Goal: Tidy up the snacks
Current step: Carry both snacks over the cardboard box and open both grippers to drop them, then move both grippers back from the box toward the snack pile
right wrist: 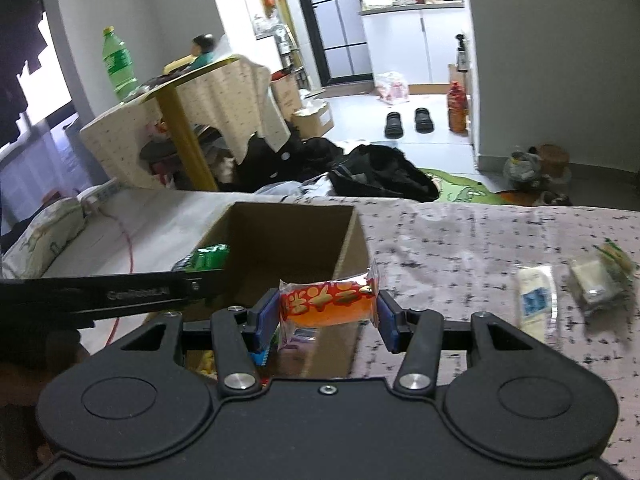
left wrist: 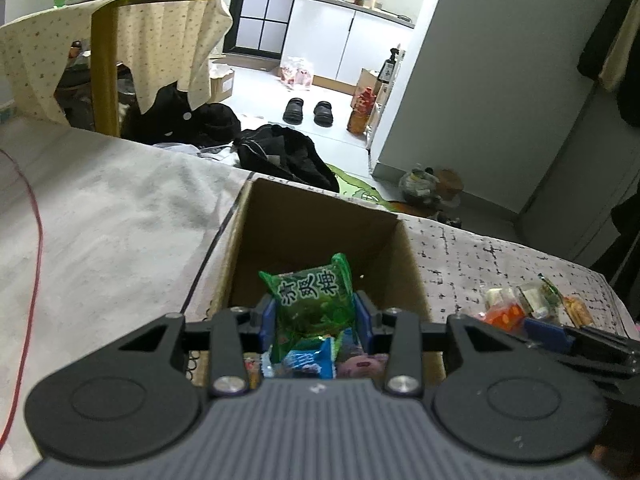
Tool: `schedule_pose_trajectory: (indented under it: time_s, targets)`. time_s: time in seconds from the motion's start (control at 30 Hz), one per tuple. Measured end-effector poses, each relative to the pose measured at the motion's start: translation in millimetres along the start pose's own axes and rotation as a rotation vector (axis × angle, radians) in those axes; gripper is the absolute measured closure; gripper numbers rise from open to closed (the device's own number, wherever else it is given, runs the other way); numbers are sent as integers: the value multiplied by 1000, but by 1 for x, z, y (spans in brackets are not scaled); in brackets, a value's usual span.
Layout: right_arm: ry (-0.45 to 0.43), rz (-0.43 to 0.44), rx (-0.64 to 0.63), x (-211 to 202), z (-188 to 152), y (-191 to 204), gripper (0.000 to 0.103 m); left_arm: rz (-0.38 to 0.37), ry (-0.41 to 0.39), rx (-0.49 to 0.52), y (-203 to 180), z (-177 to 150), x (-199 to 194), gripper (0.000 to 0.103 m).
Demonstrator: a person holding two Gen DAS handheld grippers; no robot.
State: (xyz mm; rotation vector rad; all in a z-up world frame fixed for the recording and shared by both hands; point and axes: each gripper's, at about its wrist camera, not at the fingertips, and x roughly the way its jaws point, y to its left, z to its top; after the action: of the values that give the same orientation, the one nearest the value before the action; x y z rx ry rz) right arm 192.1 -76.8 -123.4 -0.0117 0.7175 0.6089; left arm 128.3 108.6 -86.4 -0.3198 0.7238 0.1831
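Both wrist cameras look forward and downward along their own fingers, close above the open cardboard box (left wrist: 320, 240) on the bed. Each catches the other gripper at its edge. They share the box, patterned blanket (right wrist: 480, 232) and kitchen doorway beyond.

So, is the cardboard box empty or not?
Not empty: the cardboard box is open-topped, with a blue packet and a pink packet inside.

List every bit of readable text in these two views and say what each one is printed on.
"清咽糖", roughly, the middle character unsure: on the green packet held in the left gripper.
"GenRobot.AI", blurred and uncertain: on the side of the left gripper's arm in the right wrist view.
Yellow print on the orange packet in the right gripper: unreadable.
Blue packet in the cardboard box: too blurred.
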Motion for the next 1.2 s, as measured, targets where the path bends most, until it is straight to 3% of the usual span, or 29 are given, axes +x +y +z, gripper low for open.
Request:
schedule_pose_trajectory:
  time_s: [0.17,0.5,0.87,0.97,1.07,1.2]
  targets:
    - [21,24,-23,10,-3,12,53,8,29,-12,7,-2,3,63]
    - [30,28,-28,22,1,20,53,26,-9,-40,16,5,-10,58]
    - [9,23,-9,37,20,20,52,97,-53,-90,26,9,-21,42]
    - [-30,26,-27,32,25,22,44,115,-59,-92,27,10,-23,37]
    - [-57,31,-31,23,25,18,26,132,-81,-105,28,9,-27,34]
    - [-54,2,-8,15,21,8,19,132,-64,-118,27,9,-22,32]
